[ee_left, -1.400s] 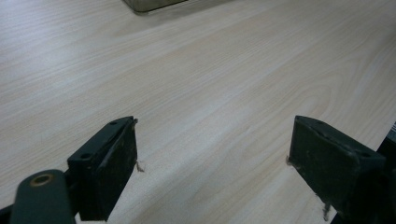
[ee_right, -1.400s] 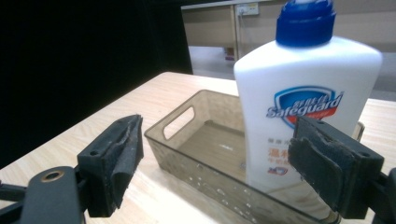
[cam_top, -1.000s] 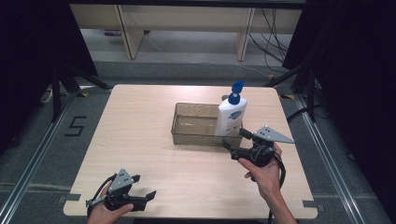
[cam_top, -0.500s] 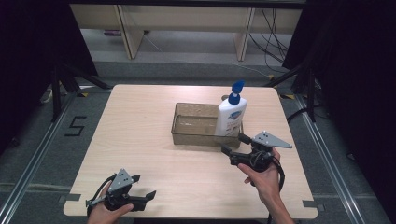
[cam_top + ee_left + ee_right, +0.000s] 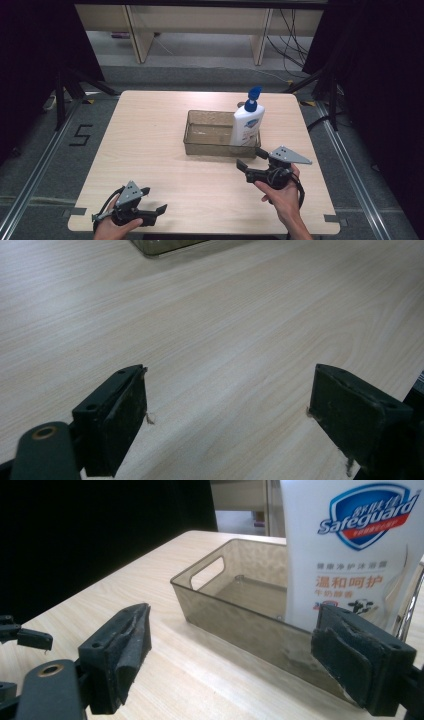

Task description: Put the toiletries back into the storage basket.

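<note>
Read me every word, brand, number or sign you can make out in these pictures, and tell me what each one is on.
"Safeguard", with small Chinese characters above it too blurred to read: blue shield logo on the white soap bottle
"温和呵护": orange line lower on that bottle; the smaller print beneath is too blurred to read
"5": marked on the grey floor left of the table

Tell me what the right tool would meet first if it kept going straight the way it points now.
Most likely the near wall of the clear bin, which lies straight ahead between the open jaws of the right tool. The soap bottle stands inside behind that wall, toward the right jaw's side.
</note>
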### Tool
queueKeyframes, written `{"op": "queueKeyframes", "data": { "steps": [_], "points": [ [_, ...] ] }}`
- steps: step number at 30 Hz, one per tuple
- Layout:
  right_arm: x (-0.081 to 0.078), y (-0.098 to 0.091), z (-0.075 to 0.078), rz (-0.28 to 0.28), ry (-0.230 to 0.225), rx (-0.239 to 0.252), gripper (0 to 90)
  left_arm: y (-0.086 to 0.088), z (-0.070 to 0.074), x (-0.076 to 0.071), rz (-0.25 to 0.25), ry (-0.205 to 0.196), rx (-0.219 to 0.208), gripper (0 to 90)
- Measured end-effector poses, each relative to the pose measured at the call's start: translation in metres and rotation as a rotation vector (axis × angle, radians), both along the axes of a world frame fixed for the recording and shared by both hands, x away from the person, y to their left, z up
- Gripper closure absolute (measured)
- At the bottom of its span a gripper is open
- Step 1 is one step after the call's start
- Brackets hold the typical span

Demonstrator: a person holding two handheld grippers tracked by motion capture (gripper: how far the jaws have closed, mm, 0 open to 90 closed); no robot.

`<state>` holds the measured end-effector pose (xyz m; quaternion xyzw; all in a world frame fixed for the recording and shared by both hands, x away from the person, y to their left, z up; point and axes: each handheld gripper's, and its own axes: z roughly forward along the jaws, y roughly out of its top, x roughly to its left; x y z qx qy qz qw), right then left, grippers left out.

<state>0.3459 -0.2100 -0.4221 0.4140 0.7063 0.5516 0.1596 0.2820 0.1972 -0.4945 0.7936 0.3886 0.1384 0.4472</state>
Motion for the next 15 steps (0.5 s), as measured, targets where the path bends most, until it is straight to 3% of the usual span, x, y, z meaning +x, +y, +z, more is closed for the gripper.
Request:
{"op": "queueKeyframes", "data": {
  "steps": [4, 5, 7, 10, 12, 15],
  "points": [
    [0.001, -0.001, -0.002, 0.012, -0.036, -0.023, 15.6, 0.000, 0.000, 0.000, -0.003, 0.000, 0.006, 14.8],
    [-0.001, 0.000, -0.003, 0.010, -0.016, -0.003, 15.6, 0.000, 0.000, 0.000, 0.001, 0.000, -0.004, 14.8],
    [-0.001, -0.001, -0.004, 0.015, -0.032, -0.022, 15.6, 0.000, 0.000, 0.000, -0.003, -0.001, 0.004, 14.8],
    [-0.003, 0.000, -0.006, 0.019, -0.023, -0.015, 15.6, 0.000, 0.000, 0.000, -0.003, -0.001, 0.002, 14.9],
    [-0.006, 0.000, -0.009, 0.016, -0.020, -0.039, 15.5, 0.000, 0.000, 0.000, -0.002, 0.000, 0.001, 14.8],
    [-0.007, 0.001, -0.011, 0.022, -0.012, -0.027, 15.6, 0.000, 0.000, 0.000, -0.002, 0.000, 0.003, 14.8]
  ]
}}
